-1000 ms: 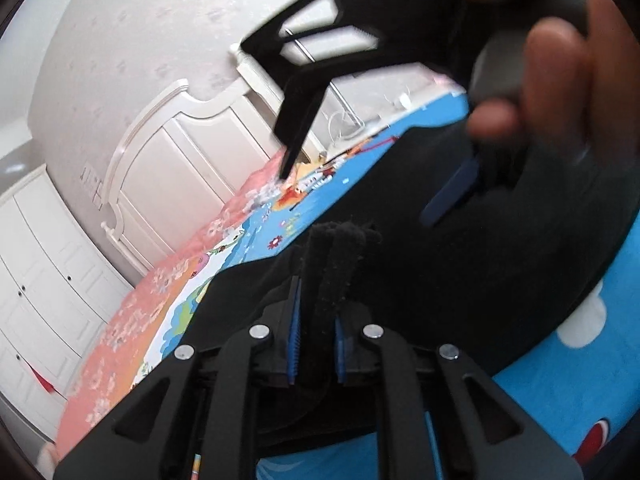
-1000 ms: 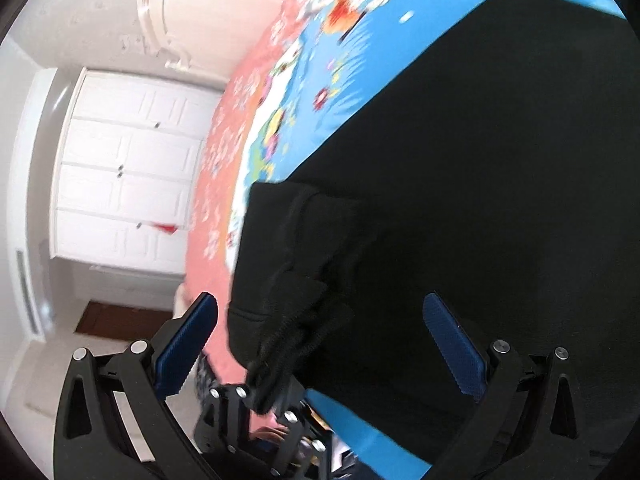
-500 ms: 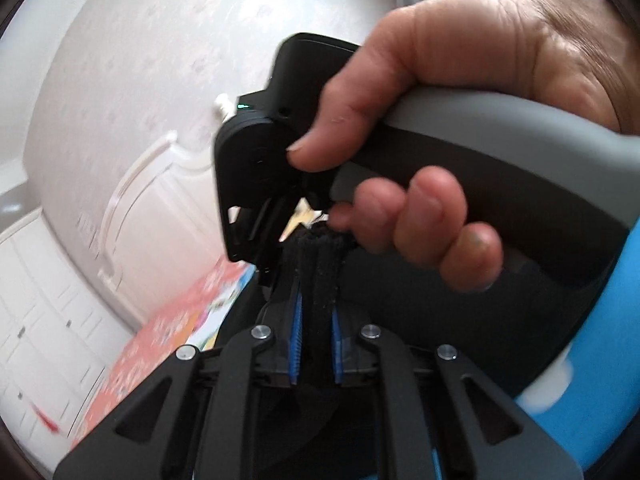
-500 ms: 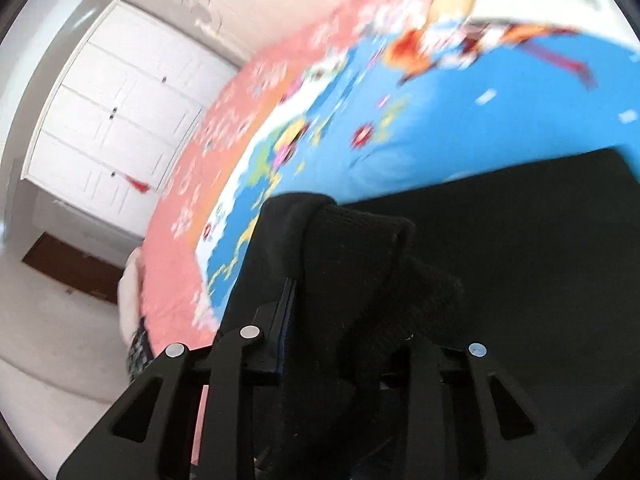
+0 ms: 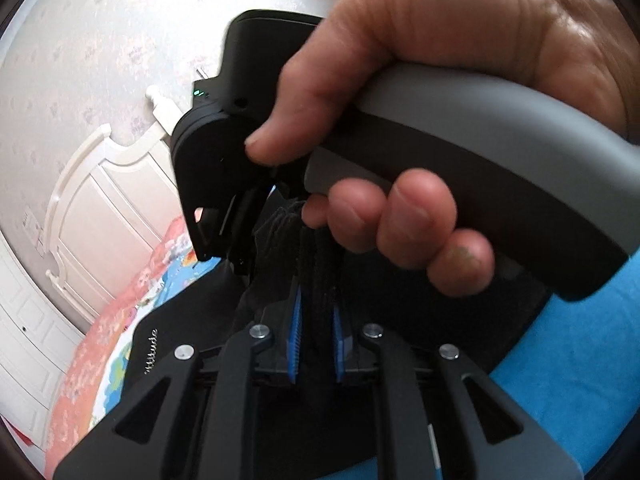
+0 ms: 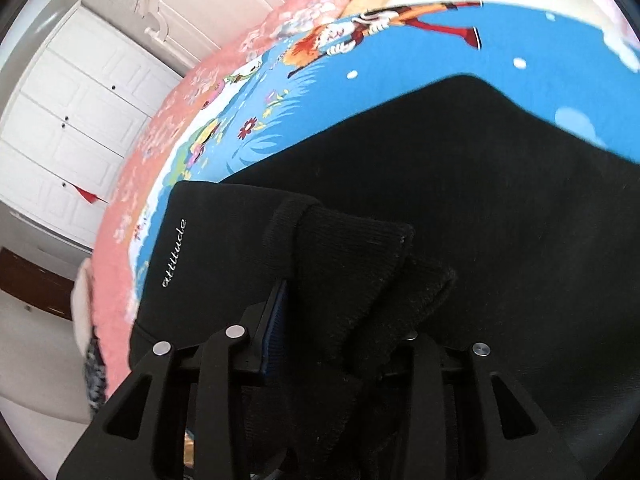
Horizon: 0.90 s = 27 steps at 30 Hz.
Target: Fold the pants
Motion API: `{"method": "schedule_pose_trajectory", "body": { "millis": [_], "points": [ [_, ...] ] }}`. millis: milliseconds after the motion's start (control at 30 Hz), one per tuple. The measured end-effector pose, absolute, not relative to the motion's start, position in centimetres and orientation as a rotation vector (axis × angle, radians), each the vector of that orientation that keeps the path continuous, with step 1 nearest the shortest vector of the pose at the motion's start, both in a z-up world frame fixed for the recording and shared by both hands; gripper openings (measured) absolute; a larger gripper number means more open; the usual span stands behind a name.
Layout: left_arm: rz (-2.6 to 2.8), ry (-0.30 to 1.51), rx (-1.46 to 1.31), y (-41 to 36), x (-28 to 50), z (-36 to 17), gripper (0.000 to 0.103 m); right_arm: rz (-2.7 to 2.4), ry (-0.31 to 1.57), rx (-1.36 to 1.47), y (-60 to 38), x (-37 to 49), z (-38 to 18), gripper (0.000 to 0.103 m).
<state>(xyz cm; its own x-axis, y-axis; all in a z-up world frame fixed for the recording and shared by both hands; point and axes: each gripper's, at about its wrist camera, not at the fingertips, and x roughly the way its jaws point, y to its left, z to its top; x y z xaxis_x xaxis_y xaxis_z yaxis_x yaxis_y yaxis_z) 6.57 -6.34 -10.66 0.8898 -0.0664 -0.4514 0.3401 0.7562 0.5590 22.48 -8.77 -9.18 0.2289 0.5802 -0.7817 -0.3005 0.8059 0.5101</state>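
Our left claw [image 5: 316, 344] is clamped on a ribbed black cuff of the pants [image 5: 320, 264], the knit fabric standing up as a narrow band between the two blue pads [image 5: 294, 340]. Just ahead of that claw, and filling most of its view, a bare hand [image 5: 420, 120] grips the grey and black handle of the other tool [image 5: 480, 152], its fingertips hanging right above the pinched cuff. Our right claw [image 6: 340, 344] is closed on a thicker bunch of the same ribbed cuff material, which drapes over and hides most of its fingers; only a strip of blue pad shows on the left side. Ahead of the right claw the rest of the pants [image 6: 460, 184] lies spread flat on the bed [image 6: 400, 56], a broad black sheet over the blue cartoon-printed cover. To the left of the right claw, a folded black panel carries a small white script word [image 6: 174, 252]. Beyond the pants, farther from the claw, the cover turns pink [image 6: 224, 64] along the bed's edge, and past it stand white panelled wardrobe doors [image 6: 80, 112]. From the left claw we see the same doors [image 5: 104, 208] and a pale patterned wall [image 5: 120, 40].
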Motion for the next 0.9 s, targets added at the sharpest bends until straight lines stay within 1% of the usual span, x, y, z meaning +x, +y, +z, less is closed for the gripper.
{"method": "schedule_pose_trajectory", "body": {
  "millis": [267,367,533,600,633,667,700,833,900],
  "points": [
    [-0.213,0.404,0.699,-7.0,5.8,-10.9,0.013,0.587,1.131,0.157,-7.3,21.7,-7.9,0.034],
    [-0.187,0.38,0.715,-7.2,5.9,-10.7,0.013,0.591,1.102,0.15,-7.1,21.5,-7.3,0.031],
    [-0.172,0.381,0.724,-7.0,6.1,-10.7,0.013,0.573,1.079,0.126,-6.9,21.6,-7.3,0.031],
    [-0.22,0.427,0.69,-7.4,6.0,-10.9,0.017,0.563,1.079,0.109,-6.9,21.5,-7.5,0.031],
    [-0.244,0.441,0.662,-7.3,6.0,-10.8,0.024,0.559,1.077,0.102,-6.9,21.4,-7.6,0.031],
    [-0.286,0.468,0.597,-7.0,6.0,-10.4,0.037,0.557,1.074,0.095,-6.9,21.4,-7.7,0.031],
    [-0.322,0.489,0.538,-6.5,5.8,-10.0,0.04,0.557,1.07,0.086,-6.9,21.3,-7.6,0.031],
    [-0.35,0.514,0.386,-4.1,4.4,-8.1,0.041,0.543,1.048,0.042,-6.6,21.0,-7.7,0.031],
    [-0.328,0.53,0.286,-1.4,3.8,-6.8,0.041,0.542,1.04,0.027,-6.5,20.8,-7.7,0.031]
  ]
}}
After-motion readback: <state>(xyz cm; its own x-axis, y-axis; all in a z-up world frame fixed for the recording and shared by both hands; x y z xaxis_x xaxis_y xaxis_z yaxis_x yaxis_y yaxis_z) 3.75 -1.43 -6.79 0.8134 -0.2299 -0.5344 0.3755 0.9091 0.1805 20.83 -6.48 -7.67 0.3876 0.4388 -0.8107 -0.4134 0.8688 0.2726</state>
